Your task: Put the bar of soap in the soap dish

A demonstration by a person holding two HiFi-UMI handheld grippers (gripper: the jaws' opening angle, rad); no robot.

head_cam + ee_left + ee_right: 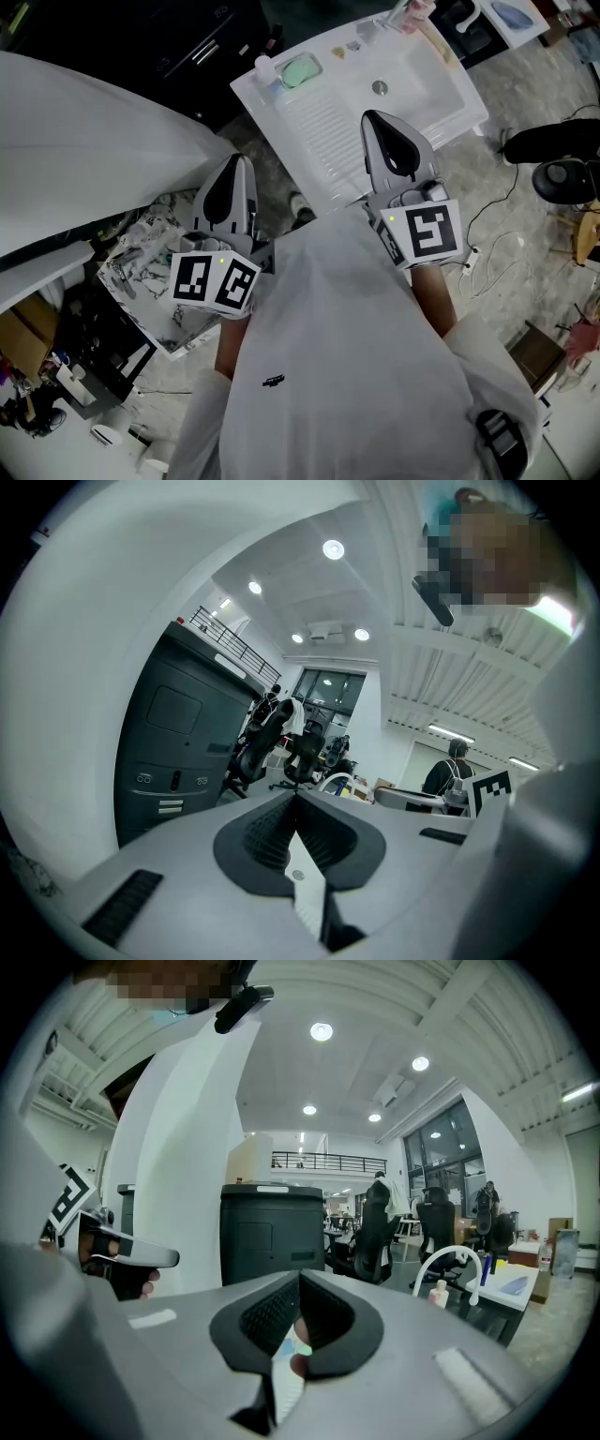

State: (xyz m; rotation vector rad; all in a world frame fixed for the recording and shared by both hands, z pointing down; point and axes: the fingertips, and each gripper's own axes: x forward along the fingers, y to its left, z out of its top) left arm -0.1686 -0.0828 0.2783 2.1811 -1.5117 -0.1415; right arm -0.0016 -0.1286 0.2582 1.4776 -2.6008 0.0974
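Note:
A pale green oval [300, 70] lies at the far left corner of the white sink unit [319, 122]; whether it is the soap alone or soap in a dish I cannot tell. My left gripper [234, 161] is held close to my chest, left of the sink, jaws shut and empty. My right gripper [372, 116] hovers over the sink's ribbed drainboard, also shut with nothing gripped. In the left gripper view the jaws meet at the tip of the left gripper [295, 795]. The right gripper view shows the same for the right gripper [298, 1275].
The basin's drain [379, 87] lies beyond my right gripper, and a small white bottle [265, 66] stands beside the green oval. A paint-spattered box [141, 272] sits low on the left. Cables [497, 262] trail on the floor at the right. A dark cabinet [272, 1237] and white tap [448, 1262] stand ahead.

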